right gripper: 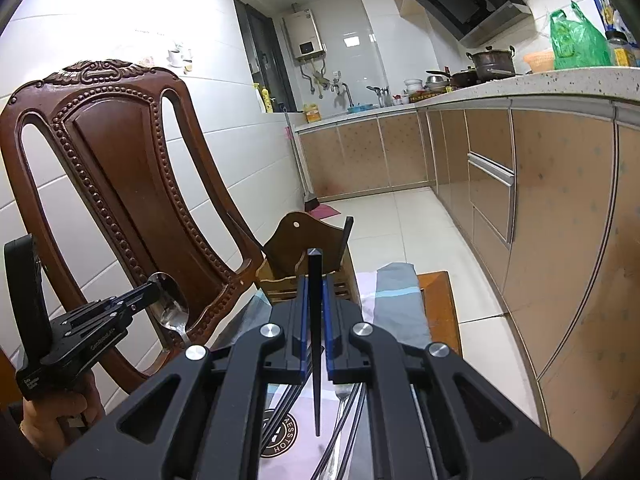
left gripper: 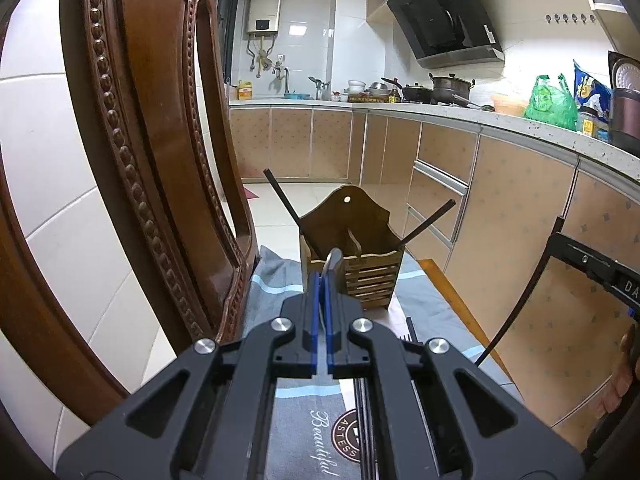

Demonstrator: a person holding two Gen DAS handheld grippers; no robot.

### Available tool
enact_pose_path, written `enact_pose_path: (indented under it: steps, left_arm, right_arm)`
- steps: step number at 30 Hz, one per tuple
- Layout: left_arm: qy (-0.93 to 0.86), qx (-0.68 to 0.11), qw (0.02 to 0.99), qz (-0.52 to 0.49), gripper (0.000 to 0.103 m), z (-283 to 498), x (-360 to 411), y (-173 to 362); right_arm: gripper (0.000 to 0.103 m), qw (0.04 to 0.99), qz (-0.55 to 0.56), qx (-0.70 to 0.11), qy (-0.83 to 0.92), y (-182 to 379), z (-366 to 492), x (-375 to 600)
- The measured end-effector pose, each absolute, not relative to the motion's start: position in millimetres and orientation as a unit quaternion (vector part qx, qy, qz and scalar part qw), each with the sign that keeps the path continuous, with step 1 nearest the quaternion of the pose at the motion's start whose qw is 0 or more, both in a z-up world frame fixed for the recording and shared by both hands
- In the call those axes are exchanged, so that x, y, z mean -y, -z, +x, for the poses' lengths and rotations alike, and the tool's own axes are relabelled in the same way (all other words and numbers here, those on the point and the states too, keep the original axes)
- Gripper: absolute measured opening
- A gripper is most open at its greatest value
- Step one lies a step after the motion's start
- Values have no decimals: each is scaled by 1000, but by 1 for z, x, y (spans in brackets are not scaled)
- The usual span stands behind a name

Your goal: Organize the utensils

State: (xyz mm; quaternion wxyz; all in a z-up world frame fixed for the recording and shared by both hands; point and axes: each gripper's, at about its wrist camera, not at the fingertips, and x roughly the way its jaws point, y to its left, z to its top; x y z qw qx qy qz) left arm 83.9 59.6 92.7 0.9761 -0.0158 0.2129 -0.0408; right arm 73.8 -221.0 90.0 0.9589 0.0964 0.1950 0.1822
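Left tool pinches a spoon, right tool a black chopstick, both just before the wooden holder.

wood chair left, kitchen counter w/ pots, green bag.

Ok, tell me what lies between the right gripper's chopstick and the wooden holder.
Nothing solid: in the right wrist view the chopstick in the right gripper points at the wooden holder, with only cloth below the gap.

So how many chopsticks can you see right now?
3. One leans out of the wooden holder leftward, one rightward, and one is clamped in the right gripper. More may lie hidden below.
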Motion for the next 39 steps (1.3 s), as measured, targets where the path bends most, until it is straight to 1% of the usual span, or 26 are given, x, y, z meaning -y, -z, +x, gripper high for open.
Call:
enact_pose_path:
  steps: [4, 8, 12, 15, 18, 22, 24, 27, 33, 34, 35, 36, 37, 38, 39]
  left_arm:
    - [41, -218, 975, -23, 2, 84, -64, -91]
    - [43, -222, 974, -30, 2, 85, -67, -89]
    - [40, -222, 974, -36, 2, 87, -71, -88]
    - [36, -220, 974, -32, 2, 86, -73, -88]
    - [36, -220, 974, -36, 2, 86, -76, -88]
    - [33, -221, 974, -37, 2, 87, -79, -87]
    - [33, -221, 974, -37, 2, 87, -80, -85]
    - [30, -220, 975, -35, 2, 89, -82, -84]
    - [24, -221, 975, -26, 2, 92, -82, -82]
    - [22, -223, 974, -25, 2, 94, -82, -81]
    - [21, -224, 974, -27, 2, 95, -82, -80]
    - [20, -226, 973, -29, 2, 97, -82, -79]
    - [19, -226, 973, -31, 2, 97, -82, -79]
    - [18, -227, 973, -32, 2, 98, -82, -79]
    - [16, -227, 973, -32, 2, 97, -81, -78]
  right_arm:
    - [7, 958, 92, -201, -182, -87, 74, 217]
    - [7, 960, 85, -191, -186, -99, 73, 213]
    - [7, 964, 87, -172, -181, -125, 82, 207]
    - [7, 970, 84, -147, -176, -155, 101, 196]
    - [7, 976, 82, -119, -162, -186, 131, 180]
    - [7, 983, 83, -94, -136, -203, 172, 163]
    - [7, 985, 84, -89, -119, -201, 194, 156]
    - [7, 990, 84, -76, -88, -181, 227, 144]
    - [8, 984, 112, -117, -75, -120, 258, 146]
    - [11, 980, 123, -132, -82, -112, 258, 151]
    - [25, 977, 128, -143, -89, -107, 257, 155]
    - [36, 975, 133, -148, -98, -103, 252, 160]
    - [57, 975, 139, -142, -104, -100, 239, 169]
    - [71, 974, 145, -136, -110, -99, 224, 180]
    - [77, 971, 153, -136, -120, -98, 207, 191]
